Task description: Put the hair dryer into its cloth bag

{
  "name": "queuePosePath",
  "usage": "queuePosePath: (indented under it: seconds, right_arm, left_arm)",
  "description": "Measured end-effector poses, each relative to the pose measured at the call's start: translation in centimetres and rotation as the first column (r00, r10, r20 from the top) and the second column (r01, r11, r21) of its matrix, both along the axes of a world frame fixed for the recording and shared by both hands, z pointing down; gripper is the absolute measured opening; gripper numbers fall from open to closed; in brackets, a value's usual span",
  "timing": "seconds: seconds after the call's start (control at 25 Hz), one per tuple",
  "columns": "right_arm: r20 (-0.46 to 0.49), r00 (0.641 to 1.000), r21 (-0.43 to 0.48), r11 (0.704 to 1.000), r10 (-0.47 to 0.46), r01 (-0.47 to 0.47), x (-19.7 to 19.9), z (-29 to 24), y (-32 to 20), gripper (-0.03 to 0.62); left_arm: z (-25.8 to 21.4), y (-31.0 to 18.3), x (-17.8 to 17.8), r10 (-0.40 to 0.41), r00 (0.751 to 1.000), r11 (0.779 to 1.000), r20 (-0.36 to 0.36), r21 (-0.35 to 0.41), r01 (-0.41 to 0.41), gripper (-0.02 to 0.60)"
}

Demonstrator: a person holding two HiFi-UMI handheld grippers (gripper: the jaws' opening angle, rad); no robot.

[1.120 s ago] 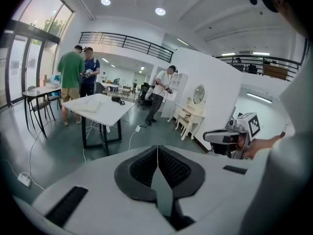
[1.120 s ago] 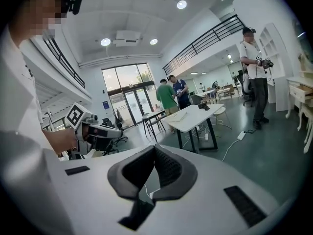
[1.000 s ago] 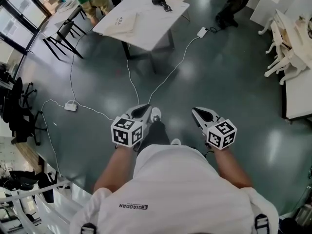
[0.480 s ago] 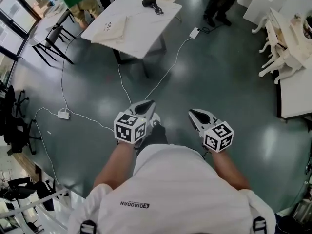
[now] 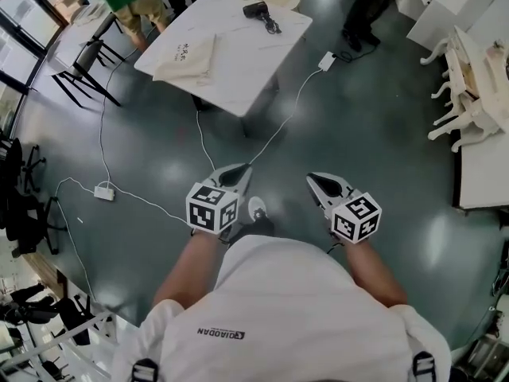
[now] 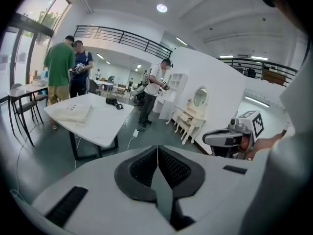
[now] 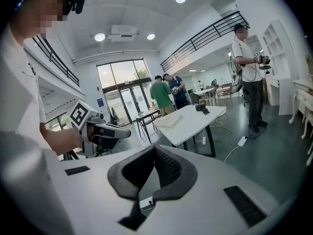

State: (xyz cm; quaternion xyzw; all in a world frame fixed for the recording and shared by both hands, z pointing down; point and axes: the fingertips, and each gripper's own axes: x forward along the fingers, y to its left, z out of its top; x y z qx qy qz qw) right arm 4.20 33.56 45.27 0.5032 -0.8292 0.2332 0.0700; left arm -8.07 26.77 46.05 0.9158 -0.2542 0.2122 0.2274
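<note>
A white table [image 5: 238,62] stands on the gray floor [image 5: 374,134], well ahead of the person. A flat cloth bag [image 5: 187,54] lies on its left side. The black hair dryer [image 5: 258,9] lies near the far edge, apart from the bag. The left gripper [image 5: 242,169] and right gripper [image 5: 312,178] are both closed tight and hold nothing.

Glossy floor [image 5: 374,126], smooth table [image 5: 246,66] (perhaps laminate), matt cloth bag [image 5: 187,54]

Head view is looking steeply down over left gripper [image 5: 242,170] and right gripper [image 5: 312,178] — both gripper views are facing forward, low, sharing the white table [image 5: 238,58] (far off).
</note>
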Motion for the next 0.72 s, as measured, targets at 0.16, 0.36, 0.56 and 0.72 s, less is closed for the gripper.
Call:
queuePosePath:
  seconds: [0.16, 0.36, 0.56, 0.72]
  right_arm:
    - [-0.022, 1.000, 0.000, 1.000, -0.022, 0.022, -0.6, -0.7, -5.2, 0.021]
    - [-0.036, 0.999, -0.013, 0.999, -0.037, 0.036, -1.2, -0.7, -11.1, 0.021]
    - [-0.064, 0.996, -0.019, 0.998, -0.062, 0.061, -2.2, -0.4, -16.0, 0.021]
    - [-0.066, 0.996, -0.012, 0.998, -0.066, 0.065, -3.0, -0.4, -19.3, 0.021]
  left_arm:
    - [-0.8, -4.8, -0.4, -0.013, 1.000, 1.000, -0.021, 0.015, 0.013, 0.034]
    - [-0.6, -10.1, -1.8, -0.033, 0.999, 0.999, -0.029, 0.011, 0.034, 0.034]
    - [-0.4, -15.2, -3.3, -0.065, 0.997, 0.998, -0.039, 0.012, 0.066, 0.034]
    - [-0.5, -18.1, -4.3, -0.070, 0.997, 0.997, -0.036, 0.025, 0.071, 0.034]
